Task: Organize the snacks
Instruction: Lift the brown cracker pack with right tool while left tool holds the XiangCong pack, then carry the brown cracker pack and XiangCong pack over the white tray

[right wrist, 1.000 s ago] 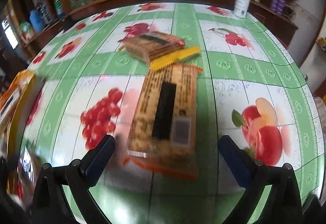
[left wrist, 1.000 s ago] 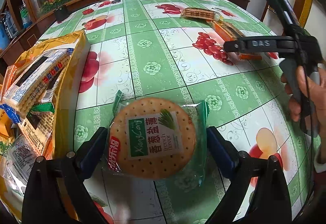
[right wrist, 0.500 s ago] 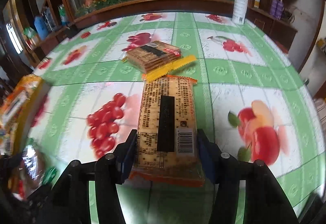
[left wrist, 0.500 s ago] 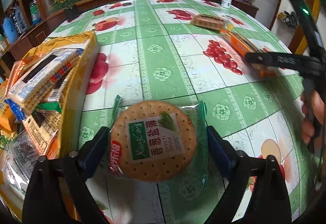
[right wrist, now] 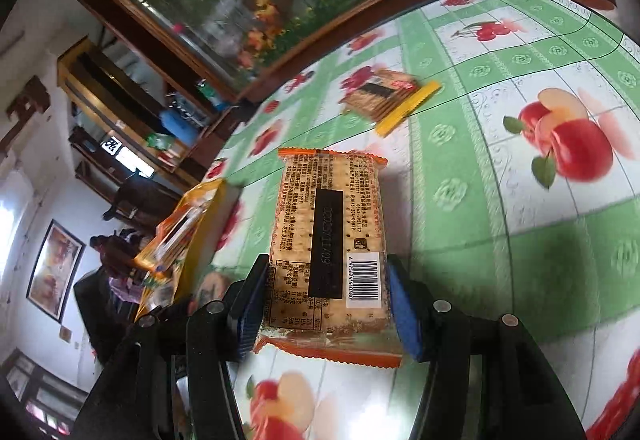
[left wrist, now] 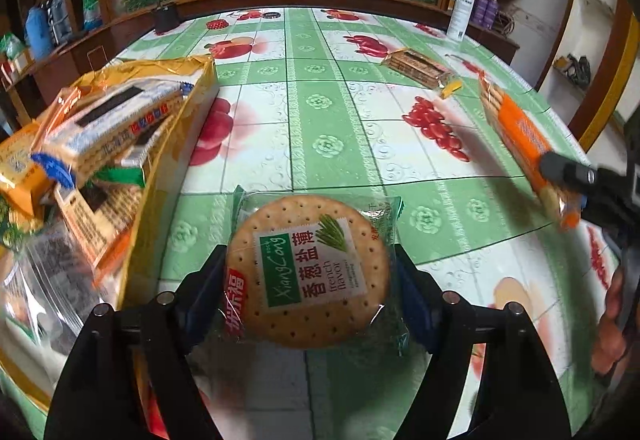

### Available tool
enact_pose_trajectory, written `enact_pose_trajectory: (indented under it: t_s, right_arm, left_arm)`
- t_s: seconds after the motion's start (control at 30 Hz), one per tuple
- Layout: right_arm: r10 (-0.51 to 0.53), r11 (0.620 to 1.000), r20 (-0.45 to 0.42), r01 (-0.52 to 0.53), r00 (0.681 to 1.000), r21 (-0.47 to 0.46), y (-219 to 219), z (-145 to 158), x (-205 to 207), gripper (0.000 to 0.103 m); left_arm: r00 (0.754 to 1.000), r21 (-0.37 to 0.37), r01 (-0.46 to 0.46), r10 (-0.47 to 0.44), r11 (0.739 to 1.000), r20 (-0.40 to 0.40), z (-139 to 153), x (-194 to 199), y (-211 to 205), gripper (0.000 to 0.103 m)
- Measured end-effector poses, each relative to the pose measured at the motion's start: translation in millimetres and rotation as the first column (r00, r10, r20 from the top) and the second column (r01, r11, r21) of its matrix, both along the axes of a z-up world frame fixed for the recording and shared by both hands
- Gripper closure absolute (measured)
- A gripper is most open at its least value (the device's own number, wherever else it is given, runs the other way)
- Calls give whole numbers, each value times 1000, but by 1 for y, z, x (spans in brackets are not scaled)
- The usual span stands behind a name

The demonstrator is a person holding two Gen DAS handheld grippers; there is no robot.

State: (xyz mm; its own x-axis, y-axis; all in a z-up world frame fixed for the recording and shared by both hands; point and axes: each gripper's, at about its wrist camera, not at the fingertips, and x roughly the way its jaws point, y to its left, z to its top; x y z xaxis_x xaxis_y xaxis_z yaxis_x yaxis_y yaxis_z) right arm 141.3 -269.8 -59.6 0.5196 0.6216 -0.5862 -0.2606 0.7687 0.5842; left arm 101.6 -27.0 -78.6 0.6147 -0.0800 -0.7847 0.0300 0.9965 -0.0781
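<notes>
My left gripper [left wrist: 308, 280] is shut on a round cracker pack [left wrist: 308, 272] with a green label, held just above the table. My right gripper [right wrist: 324, 300] is shut on a long orange cracker pack [right wrist: 328, 236], lifted off the table and tilted; this pack also shows in the left wrist view [left wrist: 520, 136] at the right. A yellow bag [left wrist: 176, 144] full of snack packs lies open at the left, and also shows in the right wrist view [right wrist: 200, 224]. Another brown cracker pack [left wrist: 418, 66] lies farther back on the table, seen in the right wrist view too [right wrist: 380, 92].
The round table has a green fruit-print cloth [left wrist: 320, 108]. A white spray bottle [left wrist: 460, 14] stands at the far right edge. A small dark cup [left wrist: 166, 20] sits at the far left edge. Wooden shelving and a flower-painted panel stand behind.
My right gripper closed on the long orange pack, then lifted and tilted it toward the left. My left gripper closed on the round cracker pack.
</notes>
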Motion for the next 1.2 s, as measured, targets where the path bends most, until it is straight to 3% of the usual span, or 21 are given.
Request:
enact_pose_trajectory:
  t_s: [0.57,0.8,1.2]
  right_arm:
    - [76,990,46,-81,996,112,23,-10,-61,46]
    - [75,985,121,-92,990,146,29,2,-76,46]
    - [149,980,134,-165,980,113,61,10,-90,46]
  left_arm:
    - [991,87,-52,41,995,128,38,-55,-11,26]
    - [982,99,-101,83,990,171,52,-70,3,26]
    - [957,100,-203,176,974,229,65,-91,41,26]
